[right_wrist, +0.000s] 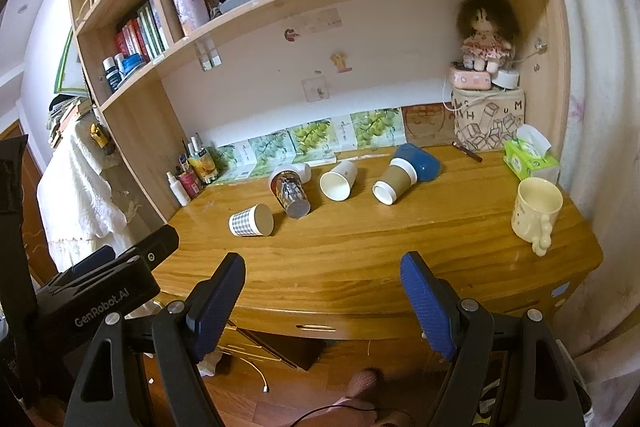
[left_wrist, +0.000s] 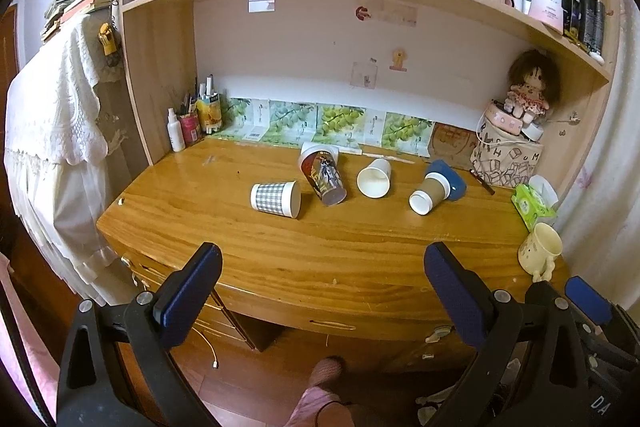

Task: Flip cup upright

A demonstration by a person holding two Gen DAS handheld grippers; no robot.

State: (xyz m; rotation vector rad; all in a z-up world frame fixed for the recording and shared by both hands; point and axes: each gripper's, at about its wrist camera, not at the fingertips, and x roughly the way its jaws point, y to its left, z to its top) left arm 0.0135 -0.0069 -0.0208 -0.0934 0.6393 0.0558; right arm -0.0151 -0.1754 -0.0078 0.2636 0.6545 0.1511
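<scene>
While I hold both tongs back off the near edge of the desk (left_wrist: 320,267), my left gripper (left_wrist: 322,291) has its jaws spread wide with nothing between them, and my right gripper (right_wrist: 322,297) is spread the same way, also bare. Both sit over the floor short of the rounded front edge, and a broad strip of bare wood runs between that edge and the cups.

Five cups lie tipped in a loose row across the middle of the desk. The checked cup (left_wrist: 276,199) is nearest my left tongs, its long axis running left to right with the mouth facing right. Just beside it the printed cup (left_wrist: 322,173) lies with its axis slanting toward me. The white cup (left_wrist: 374,177) points its open mouth at me. The brown cup (left_wrist: 430,193) lies slanted, one end toward me, touching the blue cup (left_wrist: 448,179) behind it.

At the right edge a cream mug (right_wrist: 536,209) stands upright, well apart from the row, near a green tissue box (right_wrist: 528,157).
</scene>
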